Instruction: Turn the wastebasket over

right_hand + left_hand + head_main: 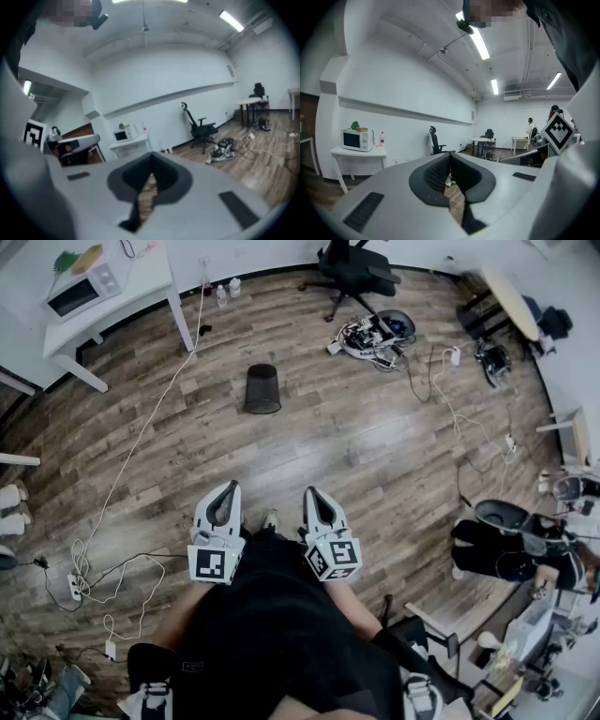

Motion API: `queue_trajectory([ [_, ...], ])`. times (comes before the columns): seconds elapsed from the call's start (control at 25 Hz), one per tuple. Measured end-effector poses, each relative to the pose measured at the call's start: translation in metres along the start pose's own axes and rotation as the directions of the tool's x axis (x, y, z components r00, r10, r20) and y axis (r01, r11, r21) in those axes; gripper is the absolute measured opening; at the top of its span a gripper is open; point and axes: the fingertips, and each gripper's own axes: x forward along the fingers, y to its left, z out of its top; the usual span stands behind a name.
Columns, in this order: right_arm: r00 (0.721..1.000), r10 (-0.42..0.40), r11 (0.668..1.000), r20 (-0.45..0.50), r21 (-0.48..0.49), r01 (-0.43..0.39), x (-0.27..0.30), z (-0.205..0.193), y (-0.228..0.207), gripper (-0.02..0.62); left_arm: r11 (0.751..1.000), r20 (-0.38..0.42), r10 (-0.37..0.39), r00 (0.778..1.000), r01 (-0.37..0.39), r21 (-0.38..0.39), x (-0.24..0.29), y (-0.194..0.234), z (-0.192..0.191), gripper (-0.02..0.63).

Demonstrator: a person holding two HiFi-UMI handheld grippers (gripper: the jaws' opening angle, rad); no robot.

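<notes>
Black wastebasket (262,390) on wood floor (375,446).
Left claw (227,488) and right claw (313,493) closed, empty, well apart from wastebasket.

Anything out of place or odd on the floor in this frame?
The black mesh wastebasket appears to stand upside down on the wood plank floor: its narrow closed end is up and its wide end is on the boards. A tangled heap of cables and gear also lies loose beside the black office chair.
</notes>
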Motion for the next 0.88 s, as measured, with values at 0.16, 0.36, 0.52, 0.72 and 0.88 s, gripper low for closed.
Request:
queue_trajectory([
  [0.16,1.000,0.006,1.000,0.001,-0.001,-0.006,-0.005,-0.001,-0.002,0.032,1.000,0.005,0.002,1.000,-0.002,-0.009,-0.002,-0.005,0.000,0.038],
  [0.36,1.000,0.015,1.000,-0.001,-0.001,-0.015,-0.009,-0.002,-0.003,0.032,1.000,0.003,0.003,1.000,-0.003,-0.008,-0.002,-0.011,0.000,0.038],
  [0.52,1.000,0.015,1.000,0.025,0.004,-0.015,-0.013,0.003,-0.008,0.032,1.000,-0.006,0.007,1.000,-0.008,-0.012,-0.002,-0.017,-0.003,0.038],
  [0.72,1.000,0.013,1.000,0.027,0.002,-0.013,-0.017,0.005,-0.020,0.032,1.000,0.000,0.020,1.000,-0.020,-0.007,0.002,-0.026,-0.003,0.037],
  [0.88,0.999,0.023,1.000,0.034,0.011,-0.023,-0.019,0.004,-0.034,0.032,0.999,0.006,0.033,0.999,-0.033,0.012,0.007,-0.037,0.000,0.037],
])
